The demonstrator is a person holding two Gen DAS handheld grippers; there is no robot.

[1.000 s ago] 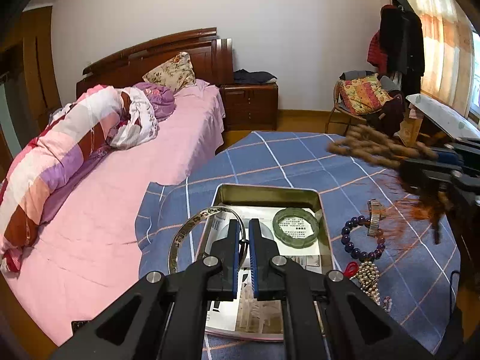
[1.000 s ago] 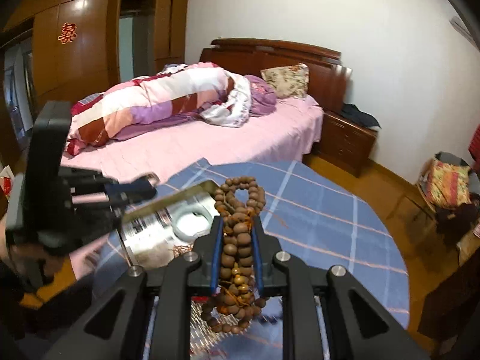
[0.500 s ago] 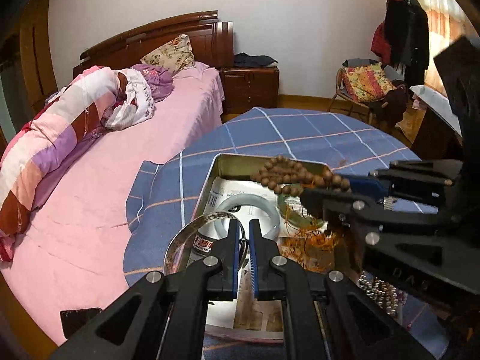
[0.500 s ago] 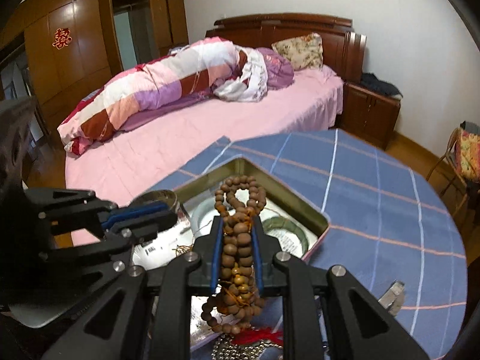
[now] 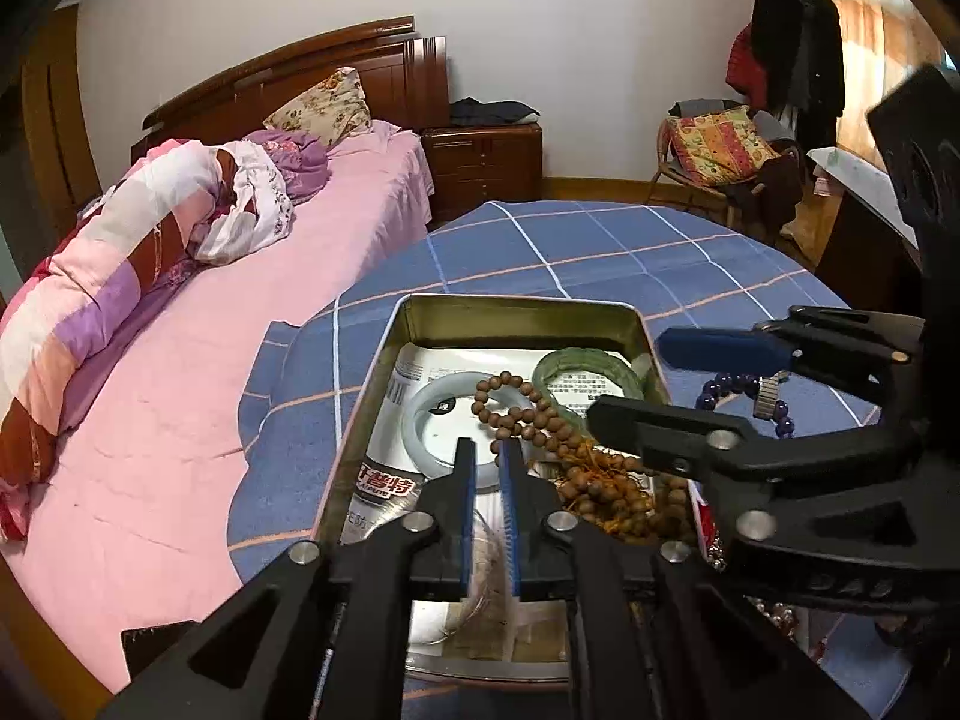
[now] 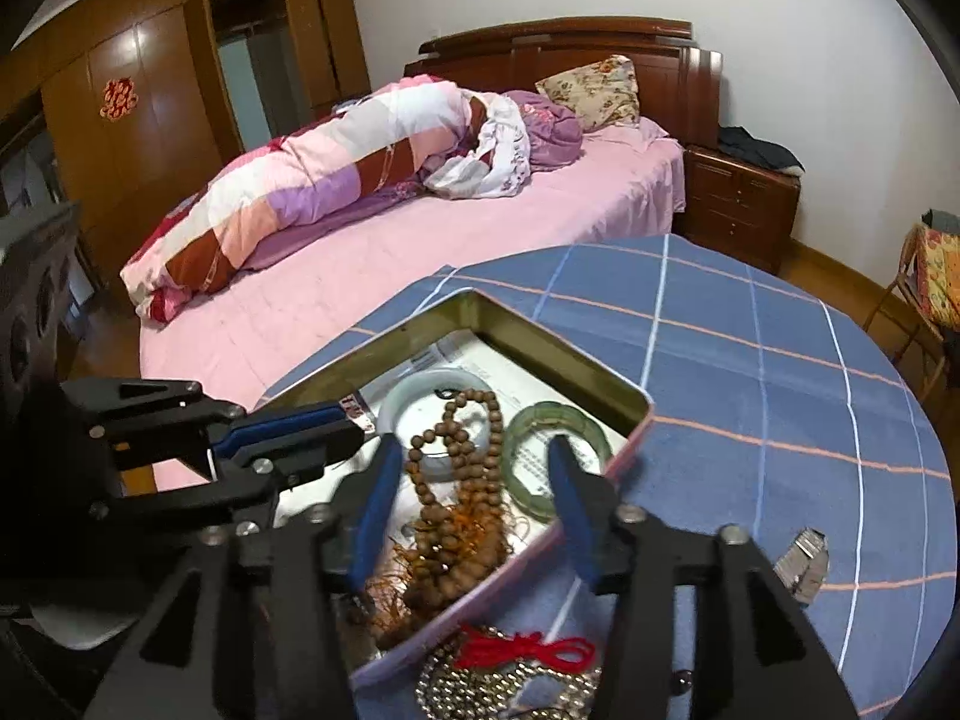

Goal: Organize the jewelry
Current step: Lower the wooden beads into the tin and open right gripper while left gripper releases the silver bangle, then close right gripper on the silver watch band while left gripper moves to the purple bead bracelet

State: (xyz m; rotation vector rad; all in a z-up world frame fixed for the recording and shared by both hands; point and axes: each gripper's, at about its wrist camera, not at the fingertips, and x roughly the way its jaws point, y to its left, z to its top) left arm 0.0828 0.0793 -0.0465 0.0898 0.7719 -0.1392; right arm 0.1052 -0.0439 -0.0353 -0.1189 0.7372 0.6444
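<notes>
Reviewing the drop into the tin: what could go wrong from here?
1. The wooden bead strand lies between the open right gripper fingers; retracting might snag its orange threads.
2. Beads drape over the pale bangle, likely tangling.
3. The left gripper, shut on a thin metal bangle, crowds the tin.

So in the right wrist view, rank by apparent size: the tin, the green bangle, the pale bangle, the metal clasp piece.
1. Tin
2. Green bangle and pale bangle: look alike, unranked
3. Metal clasp piece
</notes>
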